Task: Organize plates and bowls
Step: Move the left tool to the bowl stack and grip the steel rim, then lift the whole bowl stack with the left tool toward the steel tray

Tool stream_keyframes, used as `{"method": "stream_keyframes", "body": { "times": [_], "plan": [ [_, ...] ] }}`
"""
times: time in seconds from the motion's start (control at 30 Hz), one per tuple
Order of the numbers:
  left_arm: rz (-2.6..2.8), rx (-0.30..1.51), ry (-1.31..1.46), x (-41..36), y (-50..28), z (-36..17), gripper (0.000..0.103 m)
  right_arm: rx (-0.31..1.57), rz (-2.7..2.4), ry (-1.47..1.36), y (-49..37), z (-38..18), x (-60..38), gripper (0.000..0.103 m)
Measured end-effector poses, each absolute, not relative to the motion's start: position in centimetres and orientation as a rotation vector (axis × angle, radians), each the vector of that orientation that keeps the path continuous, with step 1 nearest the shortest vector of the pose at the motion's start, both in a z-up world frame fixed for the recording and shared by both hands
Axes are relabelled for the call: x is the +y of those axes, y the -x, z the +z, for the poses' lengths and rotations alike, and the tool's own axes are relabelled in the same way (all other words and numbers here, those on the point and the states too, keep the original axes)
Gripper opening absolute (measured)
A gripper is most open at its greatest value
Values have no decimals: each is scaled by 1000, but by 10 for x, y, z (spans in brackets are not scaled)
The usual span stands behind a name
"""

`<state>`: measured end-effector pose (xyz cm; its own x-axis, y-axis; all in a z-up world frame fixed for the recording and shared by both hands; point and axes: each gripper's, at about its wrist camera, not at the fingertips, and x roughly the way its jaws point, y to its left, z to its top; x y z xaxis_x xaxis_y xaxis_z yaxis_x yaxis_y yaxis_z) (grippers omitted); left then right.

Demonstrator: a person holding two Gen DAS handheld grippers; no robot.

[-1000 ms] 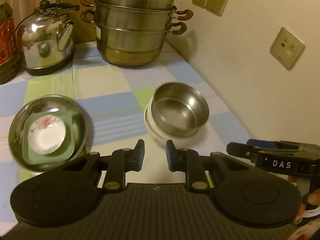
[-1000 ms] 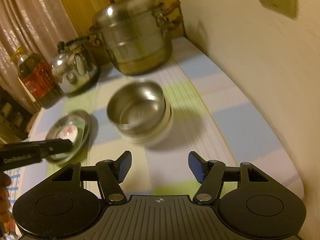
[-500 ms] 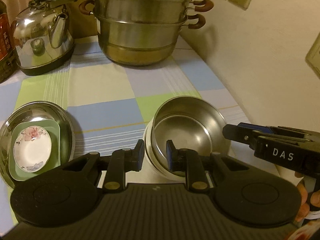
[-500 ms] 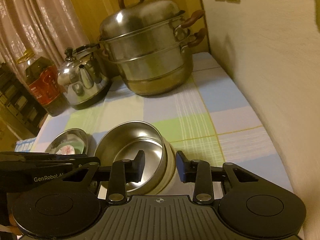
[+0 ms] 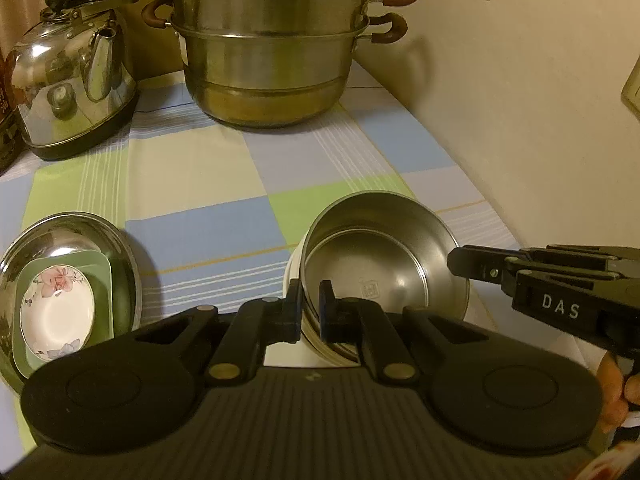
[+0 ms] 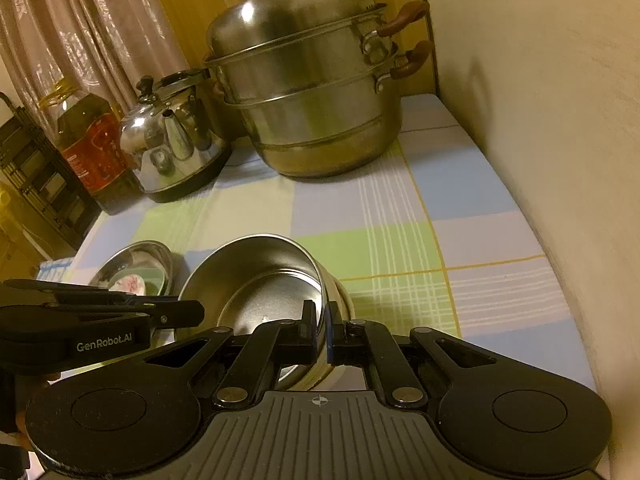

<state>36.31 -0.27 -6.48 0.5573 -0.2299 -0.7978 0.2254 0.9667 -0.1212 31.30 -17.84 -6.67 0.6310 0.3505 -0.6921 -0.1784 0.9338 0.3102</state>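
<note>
A steel bowl point(image 5: 380, 256) point(image 6: 256, 276) sits nested in a white bowl point(image 5: 290, 280) point(image 6: 346, 300) on the checked cloth. My left gripper point(image 5: 309, 312) is shut on the near left rim of the steel bowl. My right gripper point(image 6: 322, 332) is shut on its right rim, and its body shows in the left wrist view point(image 5: 560, 280). At the left, a steel dish point(image 5: 120, 248) point(image 6: 156, 250) holds a green square plate point(image 5: 102, 272) with a small flowered saucer point(image 5: 56, 312) on it.
A tall steel steamer pot point(image 5: 272, 52) point(image 6: 312, 92) and a kettle point(image 5: 72, 76) point(image 6: 176, 140) stand at the back. An oil bottle point(image 6: 92, 136) stands far left. A wall point(image 5: 520, 100) runs along the right edge of the counter.
Both grippers moved in on the nested bowls and closed on opposite sides of the steel bowl's rim; the right one was wide open one second ago.
</note>
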Motion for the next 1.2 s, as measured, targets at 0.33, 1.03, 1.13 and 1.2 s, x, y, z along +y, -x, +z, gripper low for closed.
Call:
{"method": "stream_keyframes", "body": {
  "times": [0.33, 1.03, 1.13, 1.2],
  "plan": [
    [-253, 966, 31, -1, -373, -66, 11, 873, 301, -235, -327, -71, -180, 7],
    [-246, 1087, 100, 2, -398, -80, 14, 980, 344, -170, -364, -85, -174, 12],
    [-250, 1103, 74, -1, -402, -80, 14, 1077, 346, -134, -379, -81, -168, 10],
    [-251, 1113, 64, -3, -406, -82, 14, 1141, 336, -126, -389, -78, -166, 10]
  ]
}}
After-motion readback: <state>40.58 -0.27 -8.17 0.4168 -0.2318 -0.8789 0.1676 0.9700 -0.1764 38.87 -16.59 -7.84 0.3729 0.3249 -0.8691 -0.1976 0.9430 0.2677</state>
